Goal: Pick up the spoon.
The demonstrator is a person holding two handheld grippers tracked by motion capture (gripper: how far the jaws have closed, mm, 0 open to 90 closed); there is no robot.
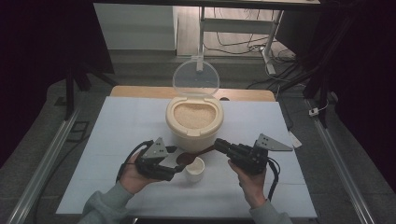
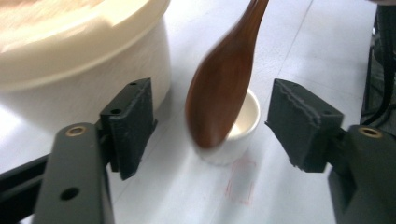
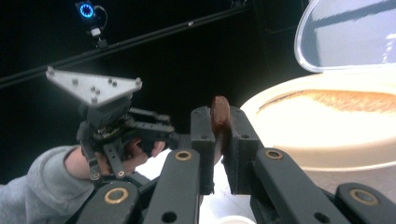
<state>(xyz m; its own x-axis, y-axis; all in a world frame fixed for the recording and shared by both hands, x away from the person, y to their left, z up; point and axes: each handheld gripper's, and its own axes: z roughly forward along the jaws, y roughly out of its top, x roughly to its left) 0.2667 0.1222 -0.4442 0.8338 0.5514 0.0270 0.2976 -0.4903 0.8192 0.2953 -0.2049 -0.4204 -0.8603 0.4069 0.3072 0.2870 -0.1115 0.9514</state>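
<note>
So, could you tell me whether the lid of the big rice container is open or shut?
Open. The clear lid stands upright behind the cream container, and the rice inside lies uncovered.

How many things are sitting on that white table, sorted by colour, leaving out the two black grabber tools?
Cream: 1, the big tub of grain with its clear lid up.
White: 1, the small cup.
Brown: 1, the wooden spoon, held over the cup by the right gripper.
Total: 3

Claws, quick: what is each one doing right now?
Left claw: open, small white cup between its jaws, untouched.
Right claw: shut on the wooden spoon.
</note>
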